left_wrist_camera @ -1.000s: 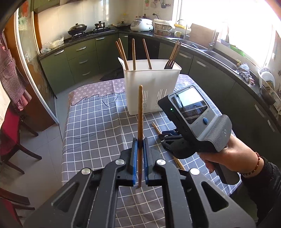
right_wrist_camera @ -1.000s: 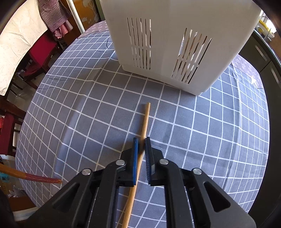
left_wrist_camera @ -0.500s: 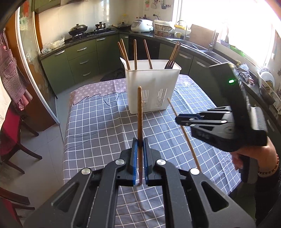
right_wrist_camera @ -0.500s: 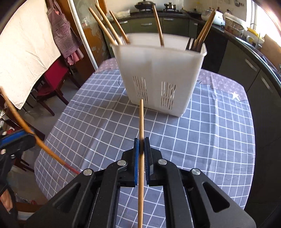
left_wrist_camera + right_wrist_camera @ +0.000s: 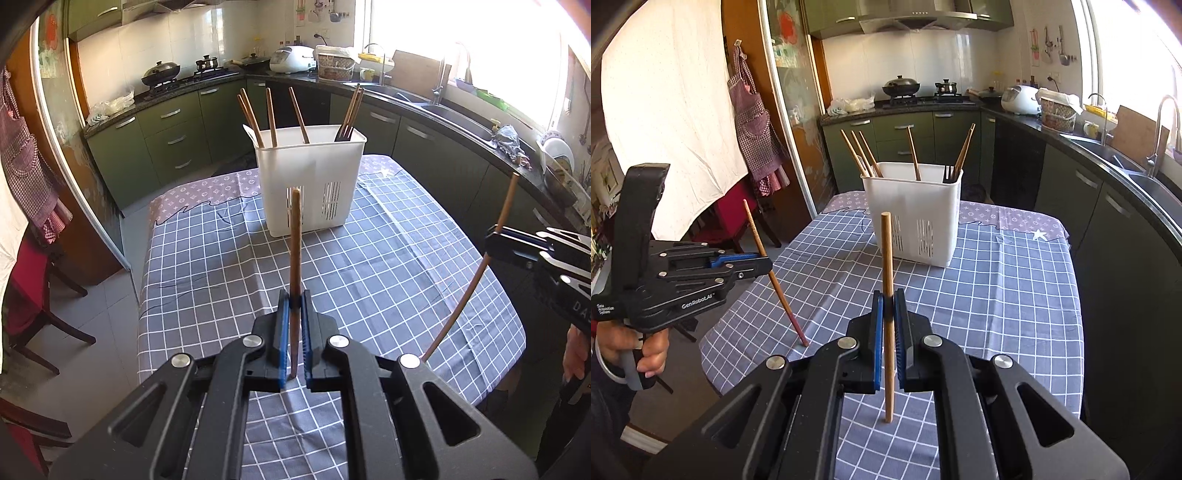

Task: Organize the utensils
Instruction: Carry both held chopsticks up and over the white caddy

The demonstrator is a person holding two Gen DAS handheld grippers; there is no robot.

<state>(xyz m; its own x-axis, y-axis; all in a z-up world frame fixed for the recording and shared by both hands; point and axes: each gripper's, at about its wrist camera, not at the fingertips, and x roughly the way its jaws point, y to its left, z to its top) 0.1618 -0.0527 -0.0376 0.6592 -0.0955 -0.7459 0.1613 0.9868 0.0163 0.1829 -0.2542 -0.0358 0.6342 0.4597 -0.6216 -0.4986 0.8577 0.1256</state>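
Kitchen; checked tablecloth (image 5: 369,280) bare, open room all round. White holder (image 5: 310,184) upright at the far end, chopsticks already standing inside. Our left gripper (image 5: 294,314) clamps a dark chopstick (image 5: 294,236); right gripper (image 5: 888,314) clamps a pale chopstick (image 5: 886,258). We'd lift clear over the rim, tips down, one at a time.

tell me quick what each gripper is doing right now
left gripper: shut on a dark chopstick
right gripper: shut on a light chopstick

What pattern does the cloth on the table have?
The tablecloth is grey-blue with a white grid; its far end has a lilac monogram-like print. Best seen in the left wrist view.
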